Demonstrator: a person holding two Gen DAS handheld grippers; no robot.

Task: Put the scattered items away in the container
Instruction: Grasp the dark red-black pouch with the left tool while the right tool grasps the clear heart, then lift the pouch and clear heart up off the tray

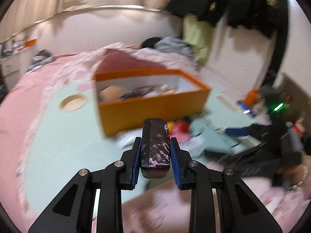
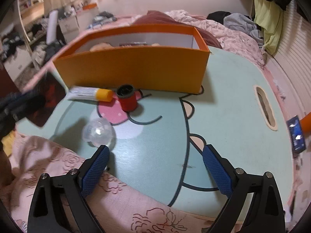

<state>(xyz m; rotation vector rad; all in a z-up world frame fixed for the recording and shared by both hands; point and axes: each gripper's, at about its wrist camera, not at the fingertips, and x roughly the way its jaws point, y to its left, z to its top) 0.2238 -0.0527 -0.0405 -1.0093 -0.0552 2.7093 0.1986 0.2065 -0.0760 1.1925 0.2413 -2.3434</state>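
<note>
My left gripper (image 1: 155, 141) is shut on a dark maroon case (image 1: 155, 149) with white marbling, held above the pale blue lap table (image 1: 58, 136). Just beyond it stands the orange box (image 1: 151, 112), open, with several items inside. In the right wrist view the same orange box (image 2: 132, 69) stands at the back of the table. In front of it lie a white tube with a yellow cap (image 2: 89, 94), a red spool (image 2: 127, 99) and a clear plastic dome (image 2: 98, 132). My right gripper (image 2: 155, 151) is open over the table's near edge, its left pad beside the dome, nothing between the pads.
The table (image 2: 223, 97) rests on a pink bedspread (image 2: 48, 165). It has a round cup hole (image 1: 72, 102) and a handle slot (image 2: 265, 106). Clothes (image 2: 239, 25) are piled at the back of the bed, and more hang at the right.
</note>
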